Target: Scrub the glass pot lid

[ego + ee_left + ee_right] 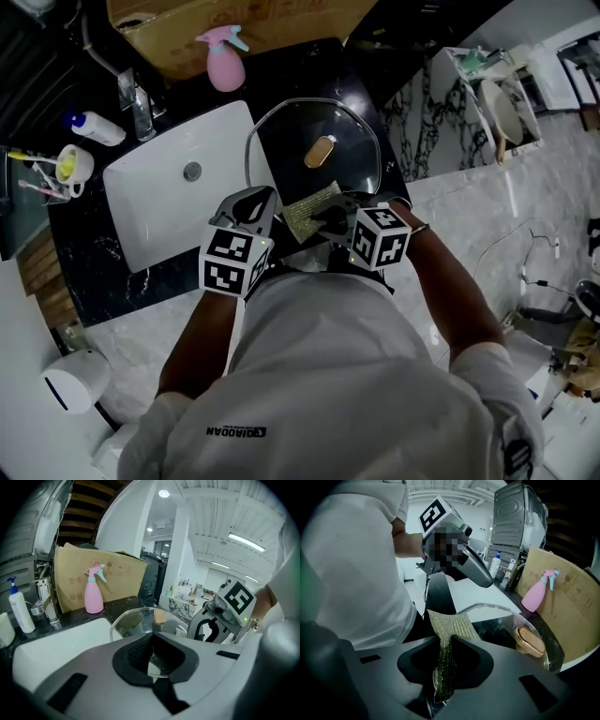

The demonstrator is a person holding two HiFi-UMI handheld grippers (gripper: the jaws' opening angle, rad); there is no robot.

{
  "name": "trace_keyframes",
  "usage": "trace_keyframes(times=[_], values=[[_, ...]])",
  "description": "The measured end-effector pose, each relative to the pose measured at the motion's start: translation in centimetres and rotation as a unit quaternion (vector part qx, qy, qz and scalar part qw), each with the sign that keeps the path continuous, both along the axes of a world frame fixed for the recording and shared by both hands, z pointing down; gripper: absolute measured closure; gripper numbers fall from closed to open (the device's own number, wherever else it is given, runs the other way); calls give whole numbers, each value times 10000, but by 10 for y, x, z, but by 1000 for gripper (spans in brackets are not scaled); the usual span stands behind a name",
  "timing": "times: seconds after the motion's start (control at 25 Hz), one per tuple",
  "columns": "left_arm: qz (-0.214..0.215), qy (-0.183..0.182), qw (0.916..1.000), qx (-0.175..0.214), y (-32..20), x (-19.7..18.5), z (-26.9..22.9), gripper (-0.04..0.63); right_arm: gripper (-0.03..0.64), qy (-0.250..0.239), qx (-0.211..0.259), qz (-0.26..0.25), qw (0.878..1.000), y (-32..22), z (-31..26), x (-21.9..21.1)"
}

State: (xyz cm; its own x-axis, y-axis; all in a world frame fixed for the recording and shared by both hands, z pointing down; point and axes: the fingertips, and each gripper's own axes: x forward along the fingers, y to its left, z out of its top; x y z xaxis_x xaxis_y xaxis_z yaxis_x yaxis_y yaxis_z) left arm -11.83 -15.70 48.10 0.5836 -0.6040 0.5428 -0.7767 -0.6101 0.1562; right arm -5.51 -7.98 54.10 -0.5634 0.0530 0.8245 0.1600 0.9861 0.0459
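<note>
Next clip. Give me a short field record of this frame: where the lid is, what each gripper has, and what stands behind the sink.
Lid: glass pot lid, tan handle up, on the black counter right of the white sink
Left gripper: fingers closed at the lid's near rim, apparently gripping it
Right gripper: fingers clamped on a green scouring pad at the lid's near edge
Behind: pink spray bottle, cardboard box

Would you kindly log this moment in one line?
left tool: shut on round glass pot lid at rim | right tool: shut on green-gold mesh scrubbing cloth
</note>
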Motion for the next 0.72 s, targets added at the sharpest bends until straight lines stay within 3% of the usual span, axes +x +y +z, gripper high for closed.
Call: trace_keyframes(times=[0.32,0.72], values=[[259,-15,9997,37,-4,10,-3,580,525,-279,-241,785,9962,10,0,8],[690,-14,9974,227,-3,31,-9,580,525,-587,-620,1887,9783,16,1,9]])
